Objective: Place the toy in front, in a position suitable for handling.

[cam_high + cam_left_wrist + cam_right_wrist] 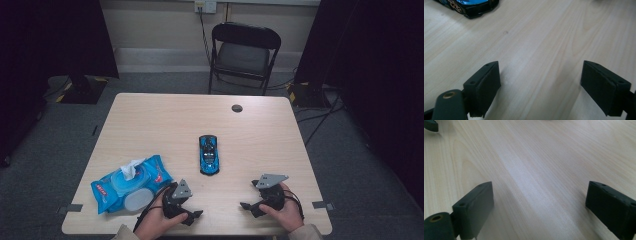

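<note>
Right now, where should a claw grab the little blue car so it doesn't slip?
Probably across the middle of the blue toy car, one jaw on each long side, coming down from above. It lies lengthwise, pointing away from the person, so its narrow width should fit between open jaws. The right claw or left claw would have to turn first; both are open with nothing between.

- A black folding chair (244, 54) stands beyond the far edge of the tabletop (165, 115).
- A small dark round spot (237, 108), perhaps a cable hole, sits near that far edge.
- Cables (320, 117) trail over the grey floor (45, 150).
</note>
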{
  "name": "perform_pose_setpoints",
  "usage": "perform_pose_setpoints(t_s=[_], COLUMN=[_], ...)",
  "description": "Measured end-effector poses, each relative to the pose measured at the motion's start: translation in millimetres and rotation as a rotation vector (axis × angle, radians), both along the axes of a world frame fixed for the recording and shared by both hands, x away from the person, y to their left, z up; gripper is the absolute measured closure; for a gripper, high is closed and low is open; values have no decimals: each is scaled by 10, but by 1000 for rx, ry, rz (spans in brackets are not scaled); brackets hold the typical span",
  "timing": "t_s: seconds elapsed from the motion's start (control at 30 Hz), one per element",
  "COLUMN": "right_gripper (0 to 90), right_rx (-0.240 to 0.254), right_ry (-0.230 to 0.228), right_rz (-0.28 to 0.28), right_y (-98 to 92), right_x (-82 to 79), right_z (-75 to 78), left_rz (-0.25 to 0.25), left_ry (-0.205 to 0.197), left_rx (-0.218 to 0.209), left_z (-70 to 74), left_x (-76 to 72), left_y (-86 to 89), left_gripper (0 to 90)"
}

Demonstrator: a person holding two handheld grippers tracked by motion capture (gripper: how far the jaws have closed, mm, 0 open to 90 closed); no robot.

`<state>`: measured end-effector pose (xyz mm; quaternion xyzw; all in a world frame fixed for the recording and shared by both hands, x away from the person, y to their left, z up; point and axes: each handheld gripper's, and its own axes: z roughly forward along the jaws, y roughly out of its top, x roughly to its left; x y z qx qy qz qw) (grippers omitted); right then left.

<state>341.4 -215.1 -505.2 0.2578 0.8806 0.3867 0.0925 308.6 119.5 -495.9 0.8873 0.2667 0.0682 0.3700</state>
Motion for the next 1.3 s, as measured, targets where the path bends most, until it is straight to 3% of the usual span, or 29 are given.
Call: perform_pose_setpoints(t_s=[0.1,0.2,0.33,0.6,0.87,0.97,1.1,1.3], right_gripper=[95,136,138,155,157,158,162,161], right_rx=[-4,13,-3,-21,3,11,24,4], right_ry=[4,22,16,1,27,29,35,33], right_rz=[-4,18,37,118,131,126,140,177], right_y=[-3,9,46,280,345,357,434,591], right_x=[10,28,16,-16,26,64,89,138], right_z=[13,29,46,129,151,187,225,279], left_rz=[-9,-5,-1,-12,12,54,72,105], left_ry=[8,12,29,46,53,55,67,64], left_rx=[-1,-31,-52,-15,-16,-7,-20,-23], left_z=[28,132,176,171,221,222,231,251], left_x=[-17,-71,-117,-239,-317,-351,-400,-489], left_y=[43,175,272,451,705,856,977,1166], left_gripper=[158,158,158,160,167,168,185,185])
